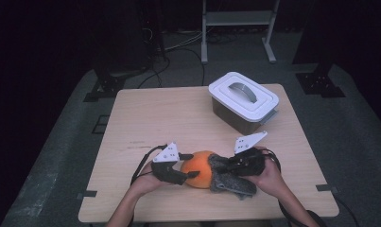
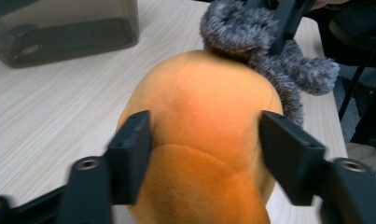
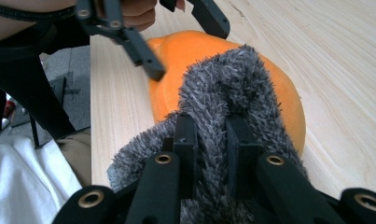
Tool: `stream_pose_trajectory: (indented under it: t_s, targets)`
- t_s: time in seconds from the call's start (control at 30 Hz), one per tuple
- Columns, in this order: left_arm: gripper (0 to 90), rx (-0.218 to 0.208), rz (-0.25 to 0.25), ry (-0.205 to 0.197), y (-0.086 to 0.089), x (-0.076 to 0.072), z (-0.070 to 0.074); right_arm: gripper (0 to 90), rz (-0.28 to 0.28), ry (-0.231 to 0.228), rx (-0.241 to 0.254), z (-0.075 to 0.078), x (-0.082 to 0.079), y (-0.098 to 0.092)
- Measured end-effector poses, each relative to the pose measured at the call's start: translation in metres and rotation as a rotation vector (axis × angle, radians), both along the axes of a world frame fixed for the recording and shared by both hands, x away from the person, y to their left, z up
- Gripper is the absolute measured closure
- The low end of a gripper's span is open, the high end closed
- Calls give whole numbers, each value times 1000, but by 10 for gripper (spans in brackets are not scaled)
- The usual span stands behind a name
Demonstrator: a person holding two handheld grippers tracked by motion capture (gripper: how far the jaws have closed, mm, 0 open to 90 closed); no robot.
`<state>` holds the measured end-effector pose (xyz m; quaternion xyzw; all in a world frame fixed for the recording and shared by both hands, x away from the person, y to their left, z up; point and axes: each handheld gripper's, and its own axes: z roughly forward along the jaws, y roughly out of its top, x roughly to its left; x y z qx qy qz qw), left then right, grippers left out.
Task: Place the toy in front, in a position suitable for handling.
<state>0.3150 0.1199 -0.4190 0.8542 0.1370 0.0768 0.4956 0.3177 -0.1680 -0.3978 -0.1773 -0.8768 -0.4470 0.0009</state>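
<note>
While our right gripper (image 3: 209,154) pinches a fold of shaggy grey fabric (image 3: 223,88), our left gripper (image 2: 204,154) straddles the smooth, rounded orange plush (image 2: 199,121) near the table's (image 1: 145,118) front edge, jaws parted alongside it. Beyond stands a boxy lidded container (image 1: 242,101).

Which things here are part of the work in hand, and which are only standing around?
In the work:
- orange plush toy
- its grey fuzzy part, pinched by the right gripper
- left gripper, jaws on either side of the orange body

Standing around:
- lidded box at the far side of the table
</note>
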Motion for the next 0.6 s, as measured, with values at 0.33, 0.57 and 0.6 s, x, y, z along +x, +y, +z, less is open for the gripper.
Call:
stream_pose_trajectory:
  t_s: [0.33,0.57,0.6]
  targets:
    - [345,31,7,-24,-8,-1,-4,763,26,27,-3,-5,0,3]
    - [482,-34,65,-256,-16,-13,3,767,-28,-52,120,22,1,-6]
    - [482,-33,81,-267,-16,-12,2,766,-37,-57,114,22,2,-7]
